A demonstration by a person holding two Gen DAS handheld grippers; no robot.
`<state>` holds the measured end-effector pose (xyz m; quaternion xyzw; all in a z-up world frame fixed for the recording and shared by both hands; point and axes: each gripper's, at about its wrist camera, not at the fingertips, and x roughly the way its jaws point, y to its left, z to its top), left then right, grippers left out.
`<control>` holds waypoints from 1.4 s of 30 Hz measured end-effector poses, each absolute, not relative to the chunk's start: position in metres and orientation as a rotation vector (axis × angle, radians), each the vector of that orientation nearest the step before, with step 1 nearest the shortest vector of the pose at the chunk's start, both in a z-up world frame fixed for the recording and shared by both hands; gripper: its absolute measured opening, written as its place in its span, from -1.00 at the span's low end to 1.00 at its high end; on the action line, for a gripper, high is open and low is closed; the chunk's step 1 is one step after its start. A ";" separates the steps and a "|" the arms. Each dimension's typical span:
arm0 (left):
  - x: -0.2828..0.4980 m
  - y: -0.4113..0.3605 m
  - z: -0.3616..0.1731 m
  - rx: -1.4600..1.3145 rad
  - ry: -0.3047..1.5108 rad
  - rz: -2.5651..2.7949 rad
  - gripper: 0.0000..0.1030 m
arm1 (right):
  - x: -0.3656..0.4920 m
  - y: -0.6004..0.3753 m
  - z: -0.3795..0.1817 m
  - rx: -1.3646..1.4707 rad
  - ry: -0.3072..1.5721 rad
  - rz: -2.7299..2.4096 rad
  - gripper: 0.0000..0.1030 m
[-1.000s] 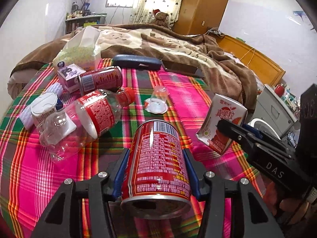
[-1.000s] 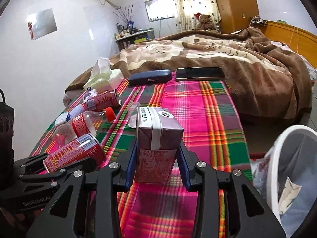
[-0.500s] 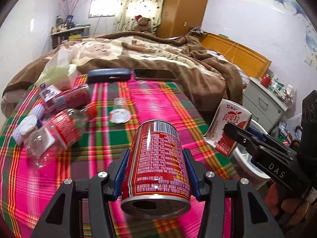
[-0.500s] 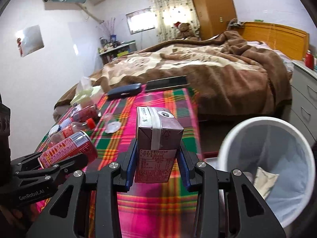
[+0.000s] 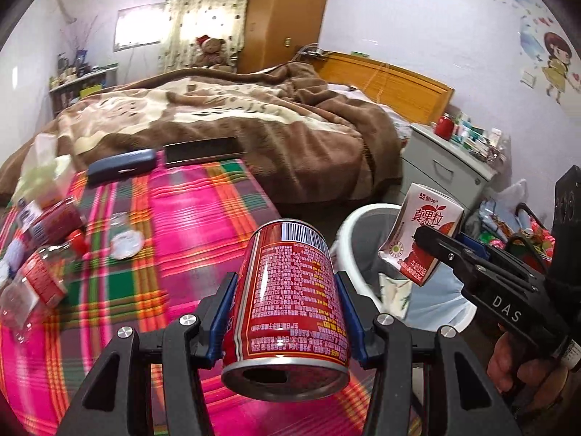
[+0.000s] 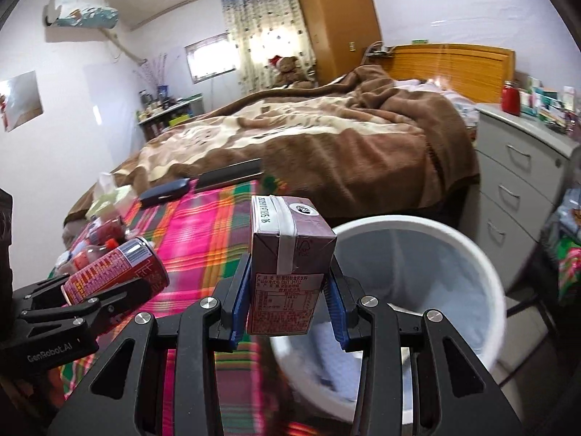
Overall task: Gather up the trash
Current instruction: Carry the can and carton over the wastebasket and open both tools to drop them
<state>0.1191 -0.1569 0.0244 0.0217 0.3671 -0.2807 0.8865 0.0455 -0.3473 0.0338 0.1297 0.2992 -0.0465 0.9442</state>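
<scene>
Left tool (image 5: 287,312) clenched on the red drink can (image 5: 290,290), held above the plaid blanket (image 5: 189,218); right tool (image 6: 288,305) clenched on the milk carton (image 6: 287,258), positioned over the white waste bin (image 6: 483,272) rim; plastic bottle (image 5: 40,279) at 9 o'clock.

Both grippers swing right, off the plaid cloth (image 5: 203,214) toward the bin (image 6: 472,254). Carton (image 6: 287,272) in the right gripper (image 6: 288,312), over the cloth a second ago, now hangs at the bin's near rim, partly over its opening. Can (image 5: 290,290) in the left gripper (image 5: 287,312) now sits at the cloth's right edge, bin just beside it. Bin, earlier at frame edge, now fills the right view's lower right. Bottles (image 5: 36,276) and other litter slide to the far left.
</scene>
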 end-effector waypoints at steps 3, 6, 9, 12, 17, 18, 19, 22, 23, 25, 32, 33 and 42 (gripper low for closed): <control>0.118 -0.176 0.025 0.054 0.768 -0.622 0.02 | 0.042 -0.360 0.032 0.260 0.617 -0.134 -0.25; 0.118 -0.200 0.024 0.070 0.767 -0.667 0.02 | 0.036 -0.375 0.028 0.268 0.631 -0.176 -0.25; 0.117 -0.218 0.020 0.077 0.780 -0.698 0.02 | 0.033 -0.387 0.023 0.275 0.650 -0.210 -0.25; 0.116 -0.237 0.015 0.091 0.792 -0.729 0.02 | 0.030 -0.397 0.016 0.272 0.675 -0.248 -0.25; 0.116 -0.264 0.003 0.117 0.819 -0.760 0.02 | 0.025 -0.409 0.007 0.281 0.711 -0.273 -0.25; 0.116 -0.268 0.001 0.120 0.823 -0.764 0.02 | 0.024 -0.410 0.005 0.282 0.718 -0.277 -0.25; 0.115 -0.273 -0.001 0.130 0.822 -0.769 0.02 | 0.025 -0.412 0.003 0.281 0.725 -0.279 -0.25; 0.115 -0.283 -0.006 0.147 0.833 -0.769 0.02 | 0.023 -0.416 0.000 0.282 0.741 -0.291 -0.24; 0.116 -0.285 -0.007 0.147 0.832 -0.770 0.02 | 0.022 -0.417 0.000 0.283 0.743 -0.297 -0.24; 0.115 -0.289 -0.007 0.157 0.824 -0.767 0.02 | 0.022 -0.420 -0.001 0.287 0.750 -0.307 -0.24; 0.115 -0.288 -0.004 0.148 0.807 -0.768 0.23 | 0.022 -0.422 -0.003 0.292 0.763 -0.301 -0.19; 0.115 -0.286 -0.004 0.146 0.808 -0.764 0.24 | 0.022 -0.422 -0.002 0.291 0.761 -0.302 -0.02; 0.113 -0.268 0.006 0.118 0.788 -0.747 0.25 | 0.020 -0.418 0.005 0.297 0.731 -0.302 0.12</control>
